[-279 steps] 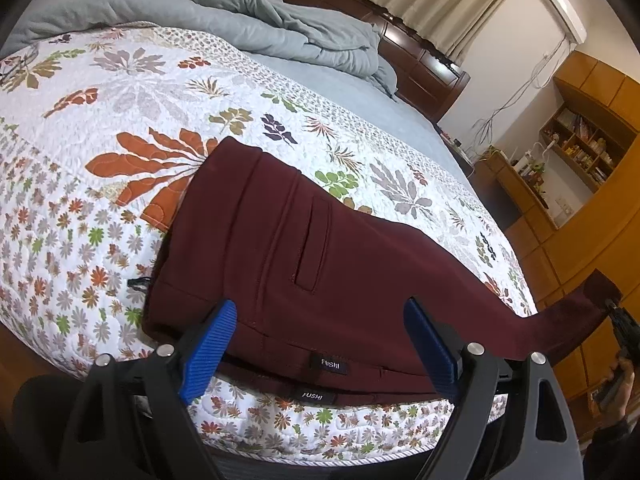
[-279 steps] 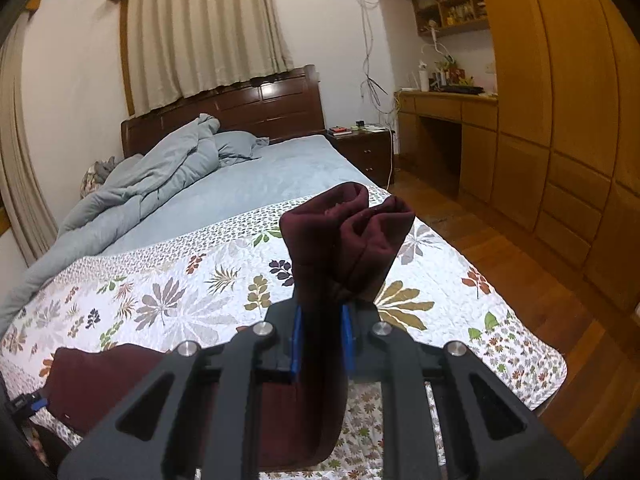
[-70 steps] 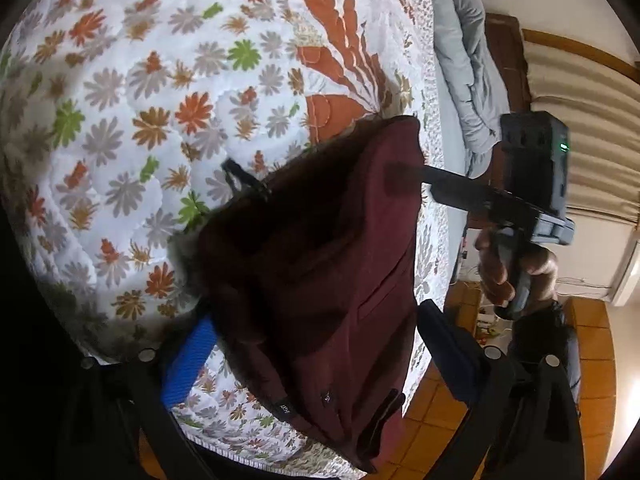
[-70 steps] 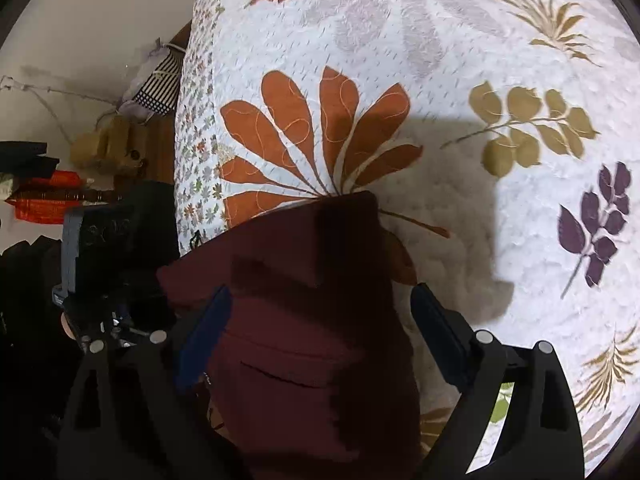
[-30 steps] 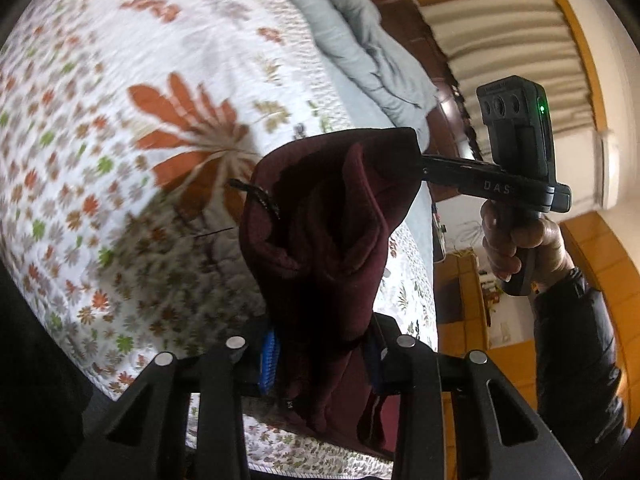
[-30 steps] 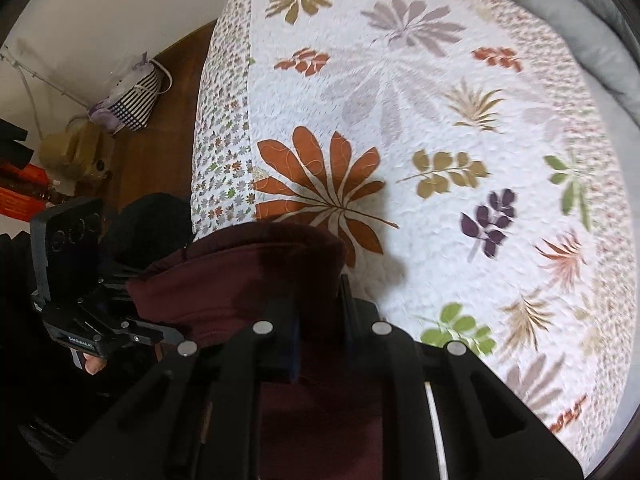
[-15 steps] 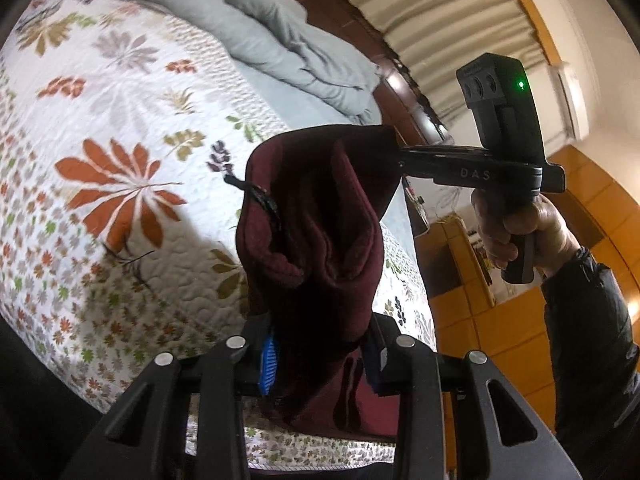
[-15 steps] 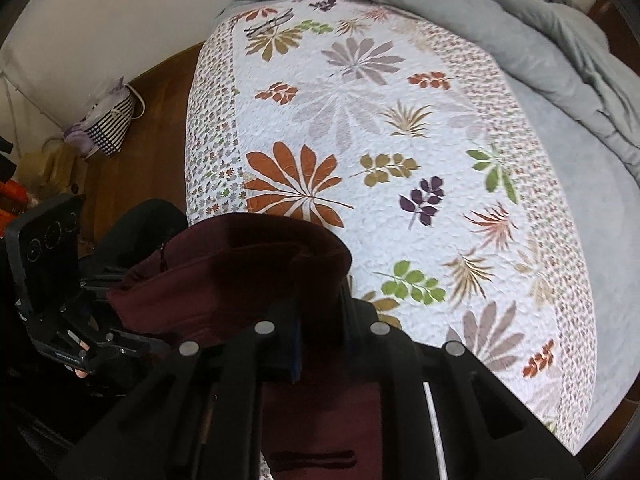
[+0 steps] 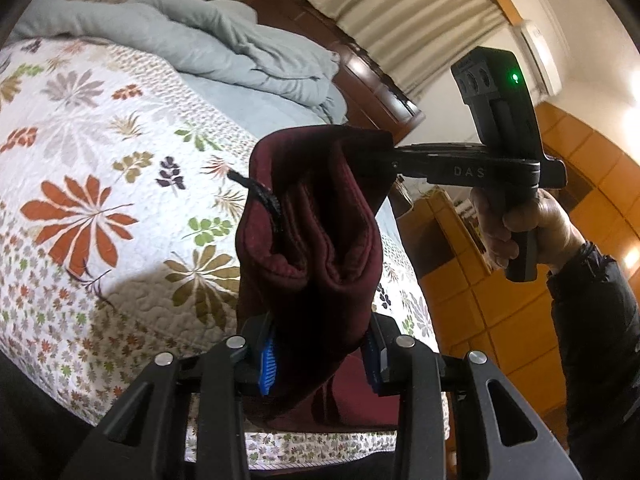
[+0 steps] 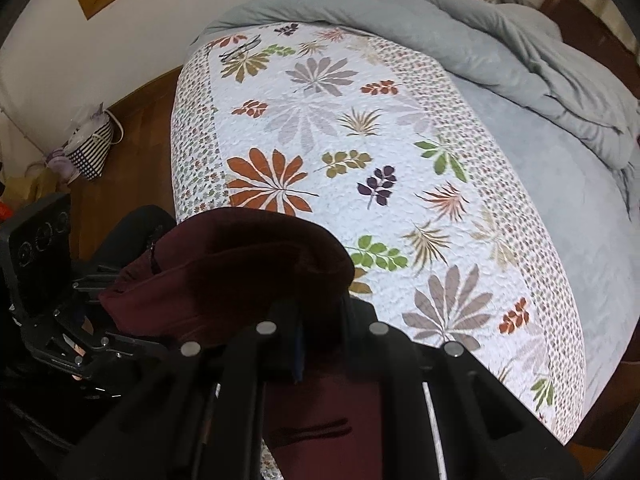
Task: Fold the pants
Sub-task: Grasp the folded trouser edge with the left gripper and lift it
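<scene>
Maroon pants (image 9: 316,248) bunch at lower centre, lifted off the bed: your left claw (image 9: 320,354) pinches the thick fold, your right claw (image 10: 320,332) pinches its far corner. Beyond lie the floral quilt (image 9: 100,168), then the grey duvet (image 9: 208,40).

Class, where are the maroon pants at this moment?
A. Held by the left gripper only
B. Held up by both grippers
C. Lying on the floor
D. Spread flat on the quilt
B: the left gripper and the right gripper each clamp the bunched maroon pants, which hang above the floral quilt.
</scene>
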Demonstrator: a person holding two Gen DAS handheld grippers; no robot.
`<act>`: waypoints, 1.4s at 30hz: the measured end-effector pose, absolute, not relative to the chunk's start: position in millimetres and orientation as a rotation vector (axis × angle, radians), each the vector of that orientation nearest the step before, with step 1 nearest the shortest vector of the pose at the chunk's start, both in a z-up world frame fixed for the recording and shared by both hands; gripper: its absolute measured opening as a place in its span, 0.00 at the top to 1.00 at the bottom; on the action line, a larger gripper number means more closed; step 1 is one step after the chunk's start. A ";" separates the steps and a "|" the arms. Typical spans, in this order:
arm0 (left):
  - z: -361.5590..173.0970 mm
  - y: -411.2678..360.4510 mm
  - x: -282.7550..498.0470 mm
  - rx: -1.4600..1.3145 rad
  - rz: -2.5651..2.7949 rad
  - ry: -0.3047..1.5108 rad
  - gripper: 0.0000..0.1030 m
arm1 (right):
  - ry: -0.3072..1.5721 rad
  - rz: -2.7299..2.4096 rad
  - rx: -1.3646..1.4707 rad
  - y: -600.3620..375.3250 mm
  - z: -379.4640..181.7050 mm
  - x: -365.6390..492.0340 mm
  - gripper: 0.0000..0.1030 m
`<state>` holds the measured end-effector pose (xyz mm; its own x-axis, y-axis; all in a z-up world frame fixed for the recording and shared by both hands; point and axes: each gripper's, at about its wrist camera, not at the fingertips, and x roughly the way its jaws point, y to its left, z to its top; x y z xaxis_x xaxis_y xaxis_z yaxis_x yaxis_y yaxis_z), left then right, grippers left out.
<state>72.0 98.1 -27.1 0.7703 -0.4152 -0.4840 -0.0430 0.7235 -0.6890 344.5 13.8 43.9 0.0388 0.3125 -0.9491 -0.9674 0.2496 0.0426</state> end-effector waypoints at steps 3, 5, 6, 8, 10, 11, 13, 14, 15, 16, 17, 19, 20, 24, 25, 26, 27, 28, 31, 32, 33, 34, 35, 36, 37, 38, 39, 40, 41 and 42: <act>-20.2 84.8 74.6 -0.716 -0.250 0.673 0.67 | 1.072 1.134 -0.774 -2.9 51.1 344.5 0.89; -15.6 75.7 76.0 -0.695 -0.267 0.671 0.67 | 1.062 1.119 -0.757 -15.2 55.9 344.4 0.89; -13.7 71.5 76.9 -0.682 -0.274 0.670 0.67 | 1.059 1.114 -0.751 -20.1 57.4 344.7 0.90; -10.8 61.7 80.0 -0.662 -0.290 0.673 0.67 | 1.055 1.101 -0.736 -31.7 59.4 345.4 0.91; -8.0 52.3 82.2 -0.646 -0.306 0.679 0.67 | 1.053 1.087 -0.724 -44.0 60.4 345.8 0.91; -6.9 47.8 83.0 -0.639 -0.314 0.681 0.67 | 1.052 1.082 -0.718 -49.4 61.2 346.0 0.91; -4.0 38.2 84.7 -0.624 -0.332 0.683 0.67 | 1.046 1.072 -0.702 -63.2 63.7 345.6 0.91; -2.8 33.1 85.5 -0.616 -0.340 0.684 0.67 | 1.044 1.069 -0.698 -67.2 64.1 346.0 0.91; -1.8 29.4 86.1 -0.608 -0.346 0.685 0.67 | 1.042 1.065 -0.688 -74.2 65.1 346.5 0.91; 0.0 23.5 87.1 -0.596 -0.354 0.686 0.67 | 1.039 1.060 -0.681 -80.6 65.8 346.5 0.91; 1.2 18.7 88.0 -0.587 -0.361 0.688 0.67 | 1.037 1.055 -0.673 -87.6 66.4 346.4 0.91; 3.5 6.8 89.4 -0.570 -0.380 0.692 0.67 | 1.029 1.046 -0.664 -99.9 67.0 345.3 0.91; 3.9 1.1 90.3 -0.561 -0.389 0.695 0.67 | 1.028 1.042 -0.660 -104.2 67.1 344.7 0.91; 3.4 -19.9 93.6 -0.537 -0.425 0.711 0.67 | 1.029 1.020 -0.645 -129.1 65.6 342.8 0.91; 2.7 -26.8 94.8 -0.529 -0.436 0.717 0.67 | 1.030 1.014 -0.643 -133.7 64.8 342.5 0.91; 2.0 -32.3 95.9 -0.522 -0.445 0.723 0.67 | 1.031 1.008 -0.642 -140.5 63.3 341.9 0.91; 1.5 -36.5 96.7 -0.518 -0.452 0.727 0.67 | 1.033 1.004 -0.640 -145.2 62.0 342.0 0.91; 0.4 -42.5 97.7 -0.510 -0.462 0.734 0.67 | 1.032 1.000 -0.634 -151.7 60.8 342.1 0.91; -3.0 -56.7 99.9 -0.489 -0.484 0.747 0.67 | 1.033 0.990 -0.611 -168.4 55.6 342.2 0.91; -4.4 -61.5 101.0 -0.482 -0.491 0.752 0.67 | 1.034 0.988 -0.604 -172.9 53.9 342.6 0.91; -6.1 -66.0 102.1 -0.477 -0.497 0.757 0.67 | 1.035 0.984 -0.598 -179.3 51.2 342.9 0.91; -7.1 -68.6 103.1 -0.474 -0.500 0.761 0.67 | 1.036 0.982 -0.595 -182.2 49.5 342.8 0.91; -8.1 -71.4 103.7 -0.472 -0.504 0.765 0.67 | 1.038 0.978 -0.590 -186.9 46.8 343.5 0.91; -10.1 -75.6 104.9 -0.468 -0.509 0.771 0.67 | 1.038 0.976 -0.587 -189.6 45.2 343.6 0.91; -11.6 -78.8 105.6 -0.464 -0.513 0.775 0.67 | 1.040 0.975 -0.582 -193.1 43.7 343.9 0.91; -12.6 -82.0 106.0 -0.460 -0.517 0.778 0.67 | 1.039 0.973 -0.580 -197.0 41.8 343.7 0.91; -13.6 -86.0 106.2 -0.454 -0.521 0.782 0.67 | 1.040 0.972 -0.575 -200.5 40.8 343.7 0.91; -14.1 -89.2 106.0 -0.448 -0.525 0.784 0.67 | 1.039 0.973 -0.571 -203.8 40.5 343.6 0.91; -15.1 -93.4 106.2 -0.442 -0.531 0.787 0.67 | 1.037 0.972 -0.568 -206.8 39.9 343.6 0.91; -15.6 -96.2 106.1 -0.436 -0.534 0.789 0.67 | 1.038 0.971 -0.562 -210.6 38.9 343.9 0.91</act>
